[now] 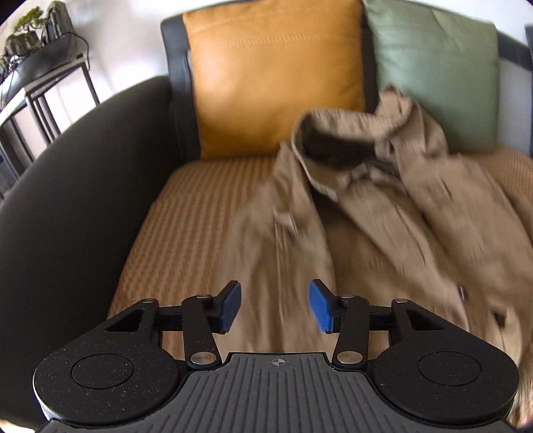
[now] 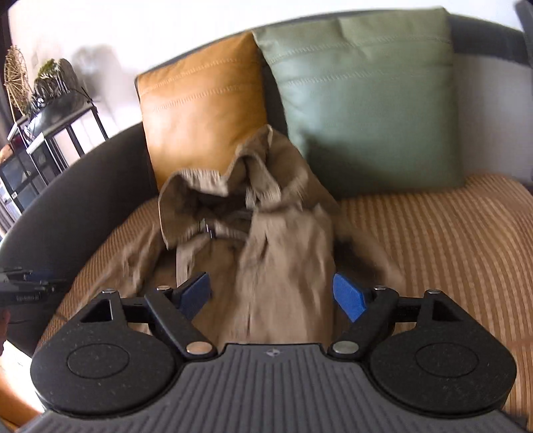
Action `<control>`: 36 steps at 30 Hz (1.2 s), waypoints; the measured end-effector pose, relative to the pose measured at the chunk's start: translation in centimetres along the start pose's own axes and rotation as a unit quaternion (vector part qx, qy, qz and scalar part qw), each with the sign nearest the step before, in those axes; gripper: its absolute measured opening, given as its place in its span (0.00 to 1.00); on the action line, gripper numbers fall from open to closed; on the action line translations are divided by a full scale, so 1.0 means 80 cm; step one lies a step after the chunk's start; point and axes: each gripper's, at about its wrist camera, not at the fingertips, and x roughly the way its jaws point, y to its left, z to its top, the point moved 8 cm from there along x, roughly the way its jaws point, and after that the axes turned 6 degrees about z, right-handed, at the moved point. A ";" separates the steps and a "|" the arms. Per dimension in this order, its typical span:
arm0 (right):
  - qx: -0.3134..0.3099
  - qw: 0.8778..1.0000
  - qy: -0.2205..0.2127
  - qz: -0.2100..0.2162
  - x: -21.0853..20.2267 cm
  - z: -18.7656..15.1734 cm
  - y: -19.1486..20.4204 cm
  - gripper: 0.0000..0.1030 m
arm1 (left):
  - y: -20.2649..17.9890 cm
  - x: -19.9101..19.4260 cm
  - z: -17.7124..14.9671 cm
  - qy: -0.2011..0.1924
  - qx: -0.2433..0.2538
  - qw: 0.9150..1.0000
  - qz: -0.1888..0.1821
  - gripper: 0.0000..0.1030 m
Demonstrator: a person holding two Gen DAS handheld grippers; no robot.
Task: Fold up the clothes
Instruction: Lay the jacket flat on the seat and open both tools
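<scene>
Soft daylight fills the room, washing the white wall nearly blank and laying a pale sheen on the mustard cushion and the green cushion. The tan jacket is smeared by motion blur in both wrist views, while each hand-held gripper's body stays sharp. The fisheye bends the dark sofa arm and darkens the corners; a soft shadow lies under the green cushion.

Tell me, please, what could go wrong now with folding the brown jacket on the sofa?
1. The brown jacket lies bunched, its collar propped against the orange cushion and green cushion; a fold might trap creases.
2. Both the left hand-held gripper and right hand-held gripper are open and hold nothing; a blind pinch could catch several layers.
</scene>
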 end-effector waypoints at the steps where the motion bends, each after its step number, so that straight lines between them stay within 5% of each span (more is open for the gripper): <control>1: 0.007 1.000 0.004 -0.004 -0.008 -0.013 -0.001 0.82 | -0.004 -0.003 -0.012 0.004 0.003 1.000 0.002 0.71; 15: 0.042 0.992 0.024 -0.120 0.028 -0.067 -0.075 0.83 | -0.033 0.085 -0.015 0.057 -0.012 0.997 0.051 0.75; 18: 0.056 0.988 0.027 -0.138 0.045 -0.071 -0.090 0.83 | -0.032 0.102 -0.018 0.071 -0.020 0.997 0.034 0.47; 19: 0.061 0.988 0.030 -0.142 0.050 -0.073 -0.095 0.83 | -0.030 0.102 -0.019 0.071 -0.025 0.997 0.034 0.44; 21: 0.069 0.986 0.035 -0.147 0.060 -0.076 -0.103 0.83 | -0.024 0.101 -0.020 0.070 -0.035 0.996 0.035 0.07; 23: 0.077 0.985 0.042 -0.151 0.069 -0.079 -0.110 0.83 | -0.015 0.094 -0.017 0.066 -0.064 0.996 0.015 0.00; 26: 0.092 0.985 0.064 -0.134 0.080 -0.086 -0.113 0.55 | 0.015 0.072 -0.004 0.049 -0.113 0.992 0.011 0.00; 28: 0.100 0.985 0.079 -0.116 0.083 -0.089 -0.111 0.15 | 0.043 0.057 0.010 0.029 -0.134 0.990 0.029 0.00; 31: 0.092 0.988 0.069 -0.103 0.069 -0.079 -0.101 0.04 | 0.097 0.041 0.029 0.008 -0.167 0.983 0.070 0.00; 36: 0.055 0.993 0.021 -0.100 0.038 -0.031 -0.085 0.02 | 0.189 0.034 0.058 -0.012 -0.228 0.964 0.137 0.00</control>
